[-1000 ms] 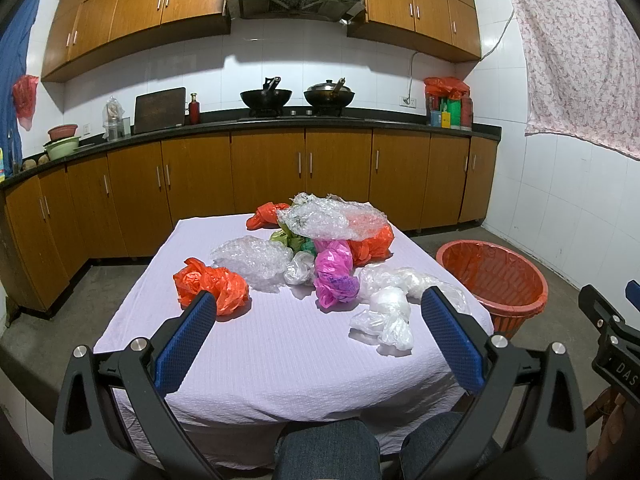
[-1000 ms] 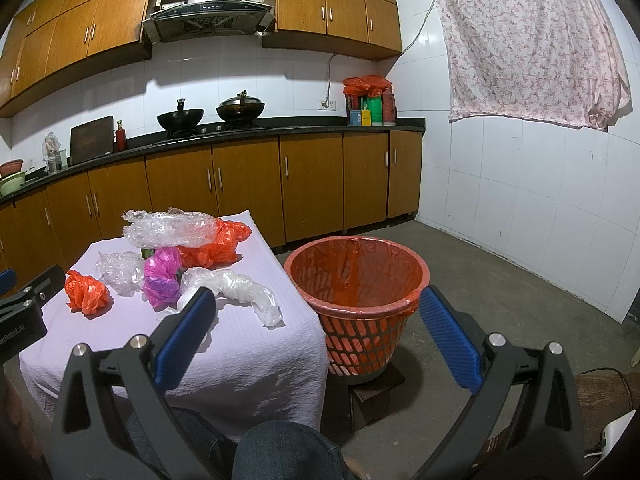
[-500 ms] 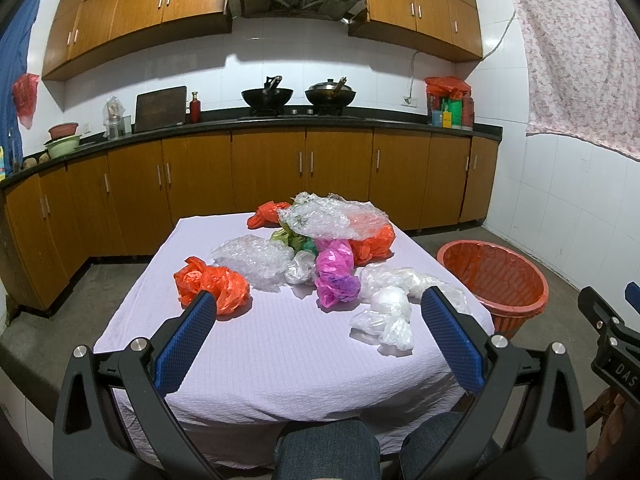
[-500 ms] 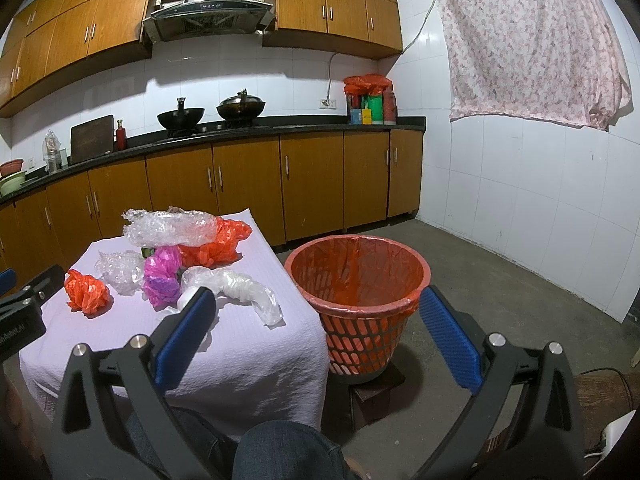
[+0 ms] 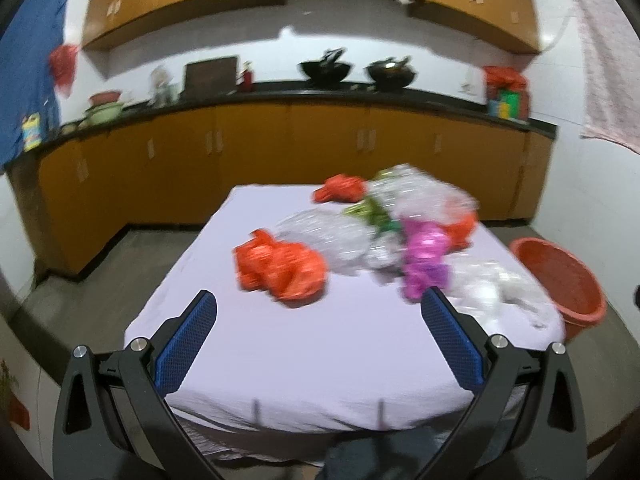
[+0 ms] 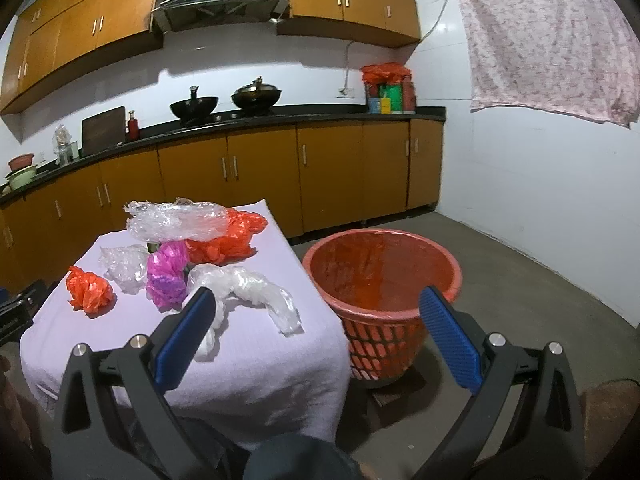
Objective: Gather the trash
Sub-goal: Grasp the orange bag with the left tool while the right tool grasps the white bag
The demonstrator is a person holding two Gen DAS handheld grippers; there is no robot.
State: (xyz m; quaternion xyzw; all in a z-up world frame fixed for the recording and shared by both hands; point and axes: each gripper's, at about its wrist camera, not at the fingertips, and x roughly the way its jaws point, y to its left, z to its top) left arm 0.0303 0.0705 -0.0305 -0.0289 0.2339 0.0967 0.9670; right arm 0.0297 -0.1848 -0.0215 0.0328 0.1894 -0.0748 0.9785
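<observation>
Crumpled plastic bags lie on a table with a lilac cloth (image 5: 304, 352): an orange bag (image 5: 280, 266) nearest, a magenta bag (image 5: 424, 260), clear bags (image 5: 332, 240) and a white bag (image 5: 492, 288). My left gripper (image 5: 318, 308) is open and empty, above the table's near edge, short of the orange bag. My right gripper (image 6: 316, 304) is open and empty, between the table's right edge and the orange basket (image 6: 380, 276) on the floor. The right wrist view shows the orange bag (image 6: 88, 288), the magenta bag (image 6: 166, 276) and the white bag (image 6: 256, 292).
Wooden kitchen cabinets (image 6: 264, 184) with a dark counter run behind the table, with two woks (image 6: 256, 94) on the hob. A floral cloth (image 6: 548, 36) hangs on the right wall. The basket (image 5: 560, 280) stands at the table's right. Bare concrete floor (image 6: 520, 304) lies right of it.
The left gripper has swung left and moved forward over the table, so the orange bag now lies centred ahead; its view is motion-blurred. The right gripper has barely moved.
</observation>
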